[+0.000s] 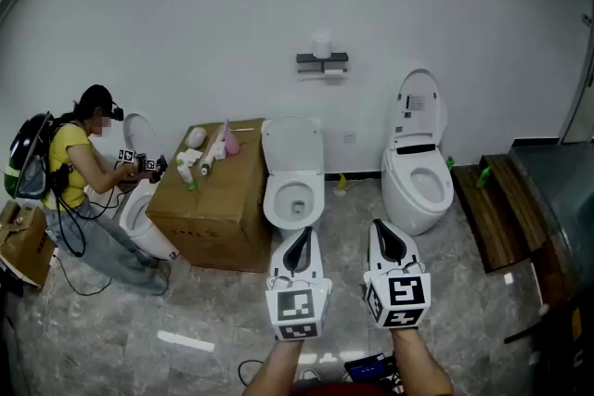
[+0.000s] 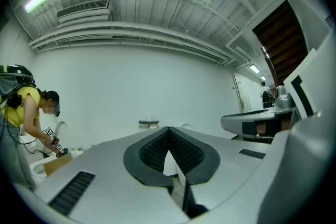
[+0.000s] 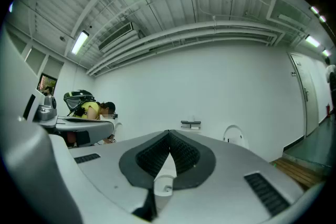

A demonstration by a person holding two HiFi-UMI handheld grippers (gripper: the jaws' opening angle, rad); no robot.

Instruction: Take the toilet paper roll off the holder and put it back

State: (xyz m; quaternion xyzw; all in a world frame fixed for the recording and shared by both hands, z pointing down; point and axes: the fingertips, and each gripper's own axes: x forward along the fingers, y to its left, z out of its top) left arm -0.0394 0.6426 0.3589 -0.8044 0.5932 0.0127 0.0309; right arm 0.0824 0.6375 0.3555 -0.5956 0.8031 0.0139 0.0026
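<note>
A dark holder [image 1: 321, 62] is fixed to the white far wall, with a white toilet paper roll [image 1: 321, 44] standing on its top and a second white piece hanging under it. Both grippers are held level and low in the head view, far short of the wall. My left gripper [image 1: 302, 234] is shut with nothing between its jaws, and so is my right gripper [image 1: 380, 226] beside it. In the left gripper view the holder [image 2: 149, 123] shows small above the closed jaw tips [image 2: 169, 129]. The right gripper view shows the holder [image 3: 190, 124] just right of the closed tips [image 3: 169, 134].
A white toilet [image 1: 294, 170] stands right below the holder, and another toilet [image 1: 417, 164] with a raised lid stands to its right. A cardboard box [image 1: 210, 195] with bottles is on the left, beside a crouching person [image 1: 79, 176]. A wooden bench [image 1: 501, 204] lies on the right.
</note>
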